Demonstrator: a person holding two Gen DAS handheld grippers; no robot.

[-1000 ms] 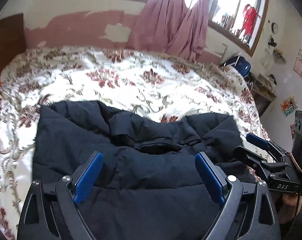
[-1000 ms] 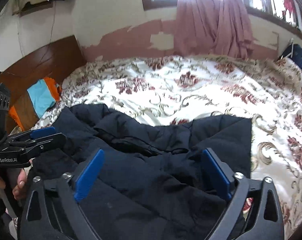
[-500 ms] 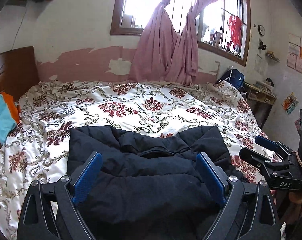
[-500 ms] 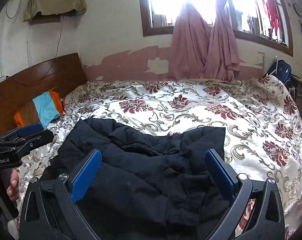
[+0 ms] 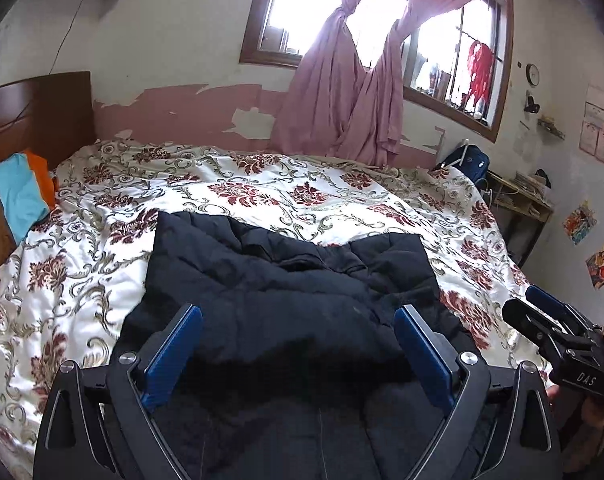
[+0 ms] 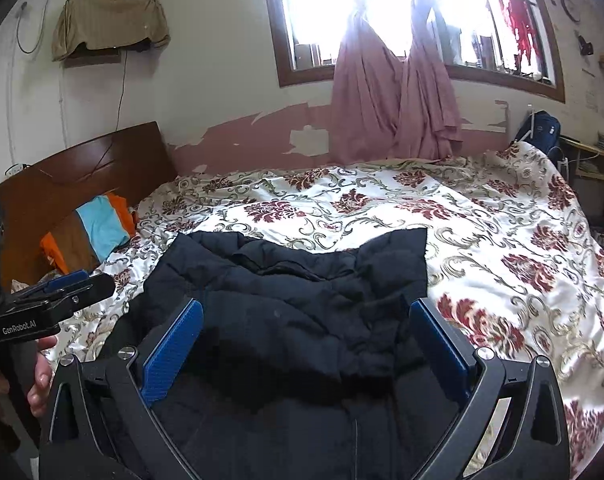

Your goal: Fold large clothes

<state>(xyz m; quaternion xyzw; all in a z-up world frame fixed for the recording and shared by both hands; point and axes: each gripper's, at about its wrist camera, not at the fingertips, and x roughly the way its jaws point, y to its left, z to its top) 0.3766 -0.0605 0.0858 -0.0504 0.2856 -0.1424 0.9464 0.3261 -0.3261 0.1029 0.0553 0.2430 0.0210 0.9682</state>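
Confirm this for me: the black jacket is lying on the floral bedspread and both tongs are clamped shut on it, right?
Not quite. The black jacket lies on the floral bedspread, but both wrist views show the left tongs and right tongs open, gripping nothing.

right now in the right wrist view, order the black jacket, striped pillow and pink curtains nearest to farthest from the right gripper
1. black jacket: lies right under and ahead of the open right gripper.
2. striped pillow: far left, by the headboard.
3. pink curtains: at the window beyond the bed.
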